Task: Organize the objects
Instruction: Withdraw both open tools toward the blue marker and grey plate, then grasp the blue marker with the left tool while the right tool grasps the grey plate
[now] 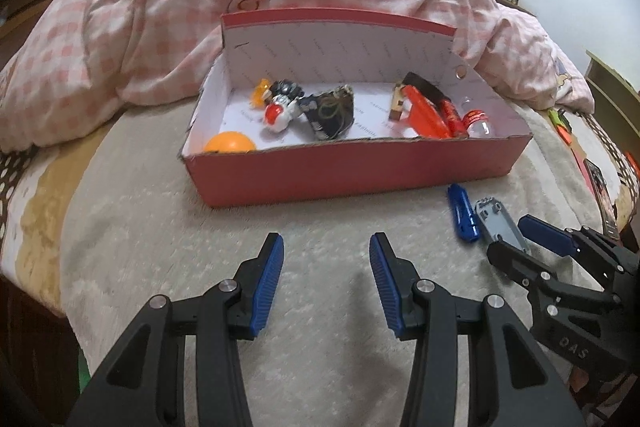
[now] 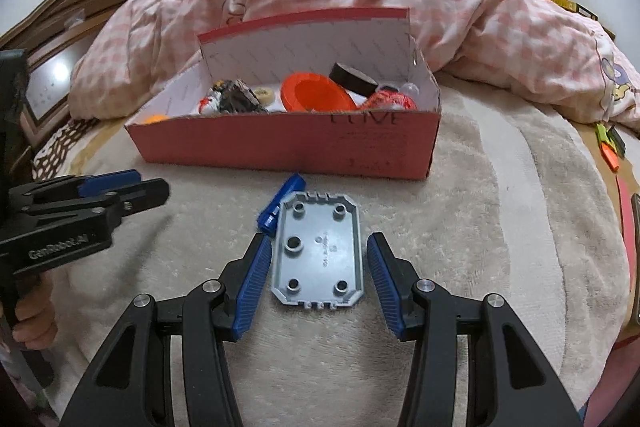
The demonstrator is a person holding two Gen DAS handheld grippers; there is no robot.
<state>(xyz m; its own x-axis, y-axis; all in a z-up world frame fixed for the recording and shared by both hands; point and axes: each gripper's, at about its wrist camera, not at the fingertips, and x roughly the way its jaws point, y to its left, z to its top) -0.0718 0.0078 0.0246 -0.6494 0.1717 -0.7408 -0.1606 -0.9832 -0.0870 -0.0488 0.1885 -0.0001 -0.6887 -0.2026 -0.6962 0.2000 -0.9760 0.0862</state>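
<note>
Bed with beige blanket; red box holds several small toys, including one orange ball.
Both claws wide: right gripper straddles one grey plate; one blue piece beside it; left gripper empty.

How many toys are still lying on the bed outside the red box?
2 near the grippers: a grey plate between the open right gripper fingers, and a blue piece touching its left edge. More may lie at the bed's right edge.
</note>
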